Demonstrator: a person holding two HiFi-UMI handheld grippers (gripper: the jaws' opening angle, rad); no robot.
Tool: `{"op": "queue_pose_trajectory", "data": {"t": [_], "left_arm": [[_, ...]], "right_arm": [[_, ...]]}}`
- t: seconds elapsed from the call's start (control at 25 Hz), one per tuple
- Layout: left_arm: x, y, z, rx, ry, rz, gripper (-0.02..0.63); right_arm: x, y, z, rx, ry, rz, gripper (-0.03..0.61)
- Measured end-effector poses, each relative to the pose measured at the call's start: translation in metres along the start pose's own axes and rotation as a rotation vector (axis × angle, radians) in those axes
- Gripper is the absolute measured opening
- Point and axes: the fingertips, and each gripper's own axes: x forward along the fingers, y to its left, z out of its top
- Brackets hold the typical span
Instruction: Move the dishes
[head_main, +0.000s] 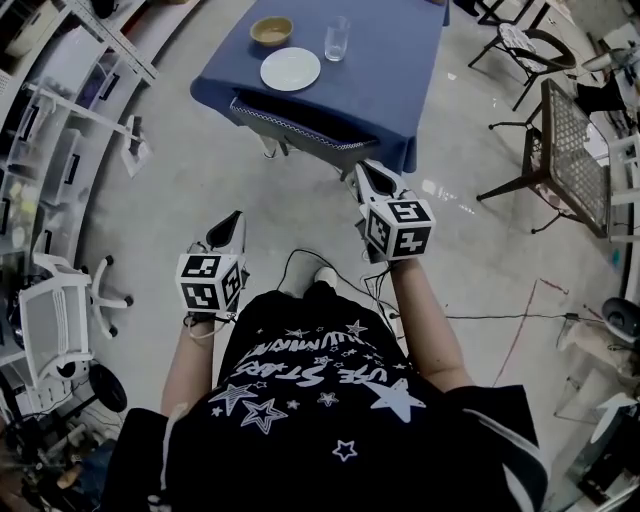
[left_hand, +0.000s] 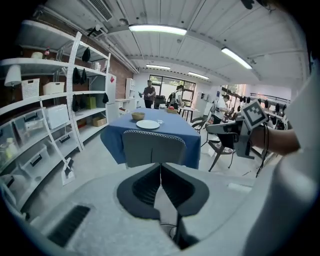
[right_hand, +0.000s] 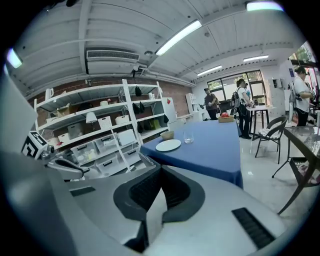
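Note:
A white plate, a tan bowl and a clear glass stand on a table with a blue cloth, far ahead of me. The same plate and bowl show small in the left gripper view, and plate, bowl and glass in the right gripper view. My left gripper is shut and empty, held low over the floor. My right gripper is shut and empty, nearer the table's front edge.
A grey chair is tucked at the table's near side. White shelving runs along the left. Metal chairs stand at the right. Cables lie on the floor. People stand far back.

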Motion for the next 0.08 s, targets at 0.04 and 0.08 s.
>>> {"op": "queue_pose_trajectory", "data": {"t": [0.04, 0.08], "left_arm": [[0.0, 0.0038, -0.0001, -0.003, 0.003, 0.004, 0.02], [0.0002, 0.0075, -0.0002, -0.006, 0.006, 0.008, 0.02]], "right_arm": [[0.0024, 0.0014, 0.0011, 0.001, 0.002, 0.001, 0.005], [0.0047, 0.0028, 0.0023, 0.001, 0.003, 0.003, 0.005]]}}
